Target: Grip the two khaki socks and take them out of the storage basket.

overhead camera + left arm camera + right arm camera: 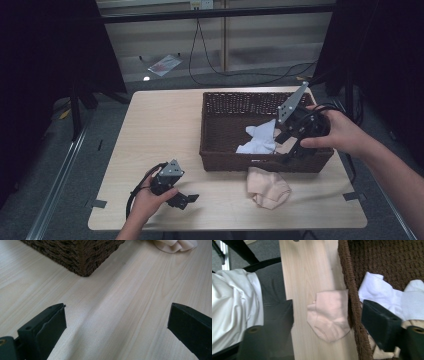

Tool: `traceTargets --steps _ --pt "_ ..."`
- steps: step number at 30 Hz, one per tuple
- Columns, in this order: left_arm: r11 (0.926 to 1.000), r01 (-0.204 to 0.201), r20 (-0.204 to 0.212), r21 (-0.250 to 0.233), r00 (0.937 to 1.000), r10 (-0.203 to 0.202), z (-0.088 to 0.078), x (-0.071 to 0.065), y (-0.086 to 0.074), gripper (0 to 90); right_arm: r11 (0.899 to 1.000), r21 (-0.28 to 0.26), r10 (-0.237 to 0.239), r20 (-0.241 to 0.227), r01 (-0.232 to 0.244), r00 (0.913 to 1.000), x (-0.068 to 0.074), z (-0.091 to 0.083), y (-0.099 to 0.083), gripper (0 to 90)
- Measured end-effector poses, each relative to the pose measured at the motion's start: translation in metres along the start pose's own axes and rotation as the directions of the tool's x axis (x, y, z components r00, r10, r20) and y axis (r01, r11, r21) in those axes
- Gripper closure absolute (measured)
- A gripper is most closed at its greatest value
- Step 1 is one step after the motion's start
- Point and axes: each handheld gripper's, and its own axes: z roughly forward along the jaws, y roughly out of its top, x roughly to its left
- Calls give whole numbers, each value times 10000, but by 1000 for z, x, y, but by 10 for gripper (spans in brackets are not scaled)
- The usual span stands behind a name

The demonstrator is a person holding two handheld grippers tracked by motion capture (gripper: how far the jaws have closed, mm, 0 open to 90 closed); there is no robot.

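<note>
Left gripper [183, 199] sat low at lower left of the table [160, 130], jaws wide apart, empty. Right gripper [291, 150] hung over the wicker basket [225, 107] at centre right, jaws spread, holding nothing. White socks [260, 140] lay inside; peach sock [268, 187] just below the basket's front wall.

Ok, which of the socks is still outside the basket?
The peach sock, lying on the table against the basket's near wall; the white socks are inside.

Brown wicker basket [225, 131], counter's right half, holding white socks [260, 140]. Peach sock [267, 187], crumpled, on counter touching basket's near wall.
</note>
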Motion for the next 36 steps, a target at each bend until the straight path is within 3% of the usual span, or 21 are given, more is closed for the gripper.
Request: traceTargets --steps 2,14,36 --pt "10000 48 12 -25 10000 -48 0 0 0 16 9997 -206 135 101 -133 9999 0 1 -4 187" --pt "10000 20 -11 7 10000 -20 0 0 0 16 9979 -577 305 244 -290 9992 4 16 -33 98" --pt "10000 -5 -23 5 10000 5 0 -1 0 16 9912 -1072 829 410 -781 9957 5 56 -86 78"
